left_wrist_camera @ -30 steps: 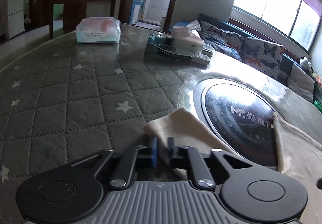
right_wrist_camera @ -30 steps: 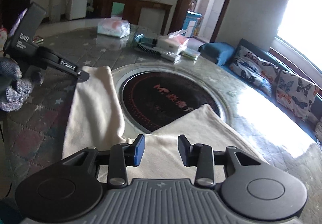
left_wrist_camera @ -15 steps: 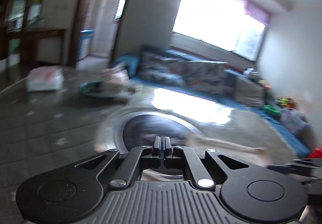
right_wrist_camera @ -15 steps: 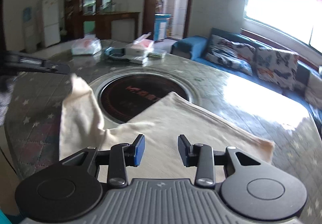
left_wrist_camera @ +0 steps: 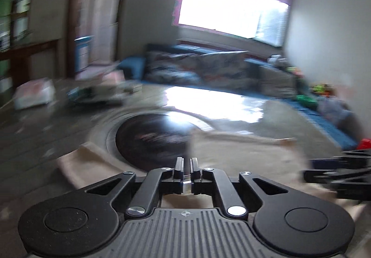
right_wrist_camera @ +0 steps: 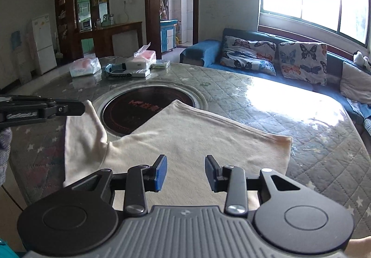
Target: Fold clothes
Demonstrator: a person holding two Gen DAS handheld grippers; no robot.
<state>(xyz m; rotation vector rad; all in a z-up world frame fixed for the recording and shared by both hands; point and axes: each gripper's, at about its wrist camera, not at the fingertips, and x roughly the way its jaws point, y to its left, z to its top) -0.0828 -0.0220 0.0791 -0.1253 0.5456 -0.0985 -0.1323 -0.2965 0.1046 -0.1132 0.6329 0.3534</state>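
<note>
A cream garment (right_wrist_camera: 197,137) lies on the round table, its body spread flat and one sleeve (right_wrist_camera: 81,135) pointing left. My left gripper (right_wrist_camera: 81,108) is shut on the sleeve's end and holds it lifted above the table. In the blurred left wrist view the left gripper (left_wrist_camera: 186,163) has its fingers pressed together with cloth (left_wrist_camera: 92,163) below. My right gripper (right_wrist_camera: 186,171) is open and empty, hovering just above the near part of the garment. It also shows in the left wrist view (left_wrist_camera: 336,172).
A black induction hob (right_wrist_camera: 148,105) sits in the middle of the quilted table cover (right_wrist_camera: 255,86). Tissue packs (right_wrist_camera: 85,68), a box (right_wrist_camera: 141,61) and a black device (right_wrist_camera: 118,73) stand at the far side. A blue sofa (right_wrist_camera: 278,58) with cushions runs behind.
My left gripper has shut on the sleeve end and lifted it, swinging right. My right gripper has risen and turned right above the garment, staying open.
</note>
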